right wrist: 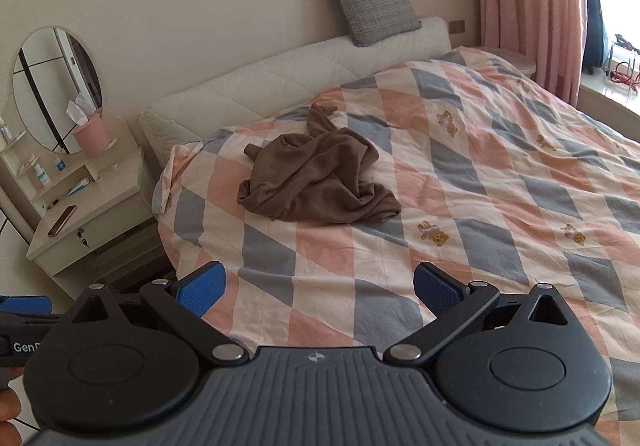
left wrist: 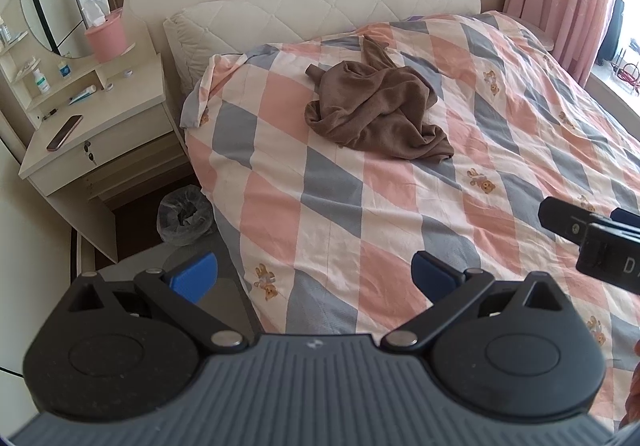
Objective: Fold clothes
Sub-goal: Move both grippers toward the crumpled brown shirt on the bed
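A crumpled brown garment (left wrist: 376,110) (right wrist: 316,178) lies in a heap on the bed's checked pink, grey and white quilt (left wrist: 400,214) (right wrist: 480,182), toward the headboard. My left gripper (left wrist: 314,278) hovers open over the near corner of the bed, well short of the garment, its blue pads spread wide with nothing between them. My right gripper (right wrist: 320,288) is open too, above the quilt's near part and empty. The right gripper's black body (left wrist: 596,242) shows at the right edge of the left wrist view.
A cream dressing table (left wrist: 92,126) (right wrist: 88,214) with an oval mirror, a pink tissue bucket, bottles and a phone stands left of the bed. A lined waste bin (left wrist: 184,214) sits on the floor beside it. A grey cushion (right wrist: 372,0) leans above the padded headboard; pink curtains (right wrist: 528,2) hang right.
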The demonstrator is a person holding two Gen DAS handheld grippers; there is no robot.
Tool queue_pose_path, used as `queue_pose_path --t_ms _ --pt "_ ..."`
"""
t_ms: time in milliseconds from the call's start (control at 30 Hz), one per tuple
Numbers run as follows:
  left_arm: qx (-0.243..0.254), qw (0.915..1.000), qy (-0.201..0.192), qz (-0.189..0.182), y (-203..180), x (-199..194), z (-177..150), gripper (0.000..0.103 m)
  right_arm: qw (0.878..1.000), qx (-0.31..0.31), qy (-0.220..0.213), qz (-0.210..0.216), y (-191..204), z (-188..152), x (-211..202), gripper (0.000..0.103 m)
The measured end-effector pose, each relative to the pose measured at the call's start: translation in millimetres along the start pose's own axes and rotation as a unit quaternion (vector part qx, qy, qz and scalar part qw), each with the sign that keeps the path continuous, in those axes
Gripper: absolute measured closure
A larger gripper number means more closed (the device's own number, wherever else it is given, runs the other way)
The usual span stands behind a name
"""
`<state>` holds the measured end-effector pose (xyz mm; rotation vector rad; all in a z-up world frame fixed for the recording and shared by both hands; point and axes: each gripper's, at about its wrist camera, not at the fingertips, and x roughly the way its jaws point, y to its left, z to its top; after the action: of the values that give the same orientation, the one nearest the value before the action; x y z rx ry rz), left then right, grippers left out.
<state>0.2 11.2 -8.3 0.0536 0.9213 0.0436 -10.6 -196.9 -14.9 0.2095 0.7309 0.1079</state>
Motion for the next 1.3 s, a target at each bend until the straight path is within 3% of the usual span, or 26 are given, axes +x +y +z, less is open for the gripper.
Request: queue_pose_path --t_ms 433,867,1300 --pt "0.001 1.0000 0.009 0.002 8 0 -7 0.001 1.000 -0.003 0.002 0.008 4 1 4 0.000" --pt "0.006 0.9993 0.030 -0.021 15 22 0 0.001 1.000 -0.002 0.011 -0.007 5 9 18 0.000" --pt "0.001 0.9951 0.067 -0.072 36 102 46 0.001 0.998 0.014 0.047 -0.043 10 31 92 0.000"
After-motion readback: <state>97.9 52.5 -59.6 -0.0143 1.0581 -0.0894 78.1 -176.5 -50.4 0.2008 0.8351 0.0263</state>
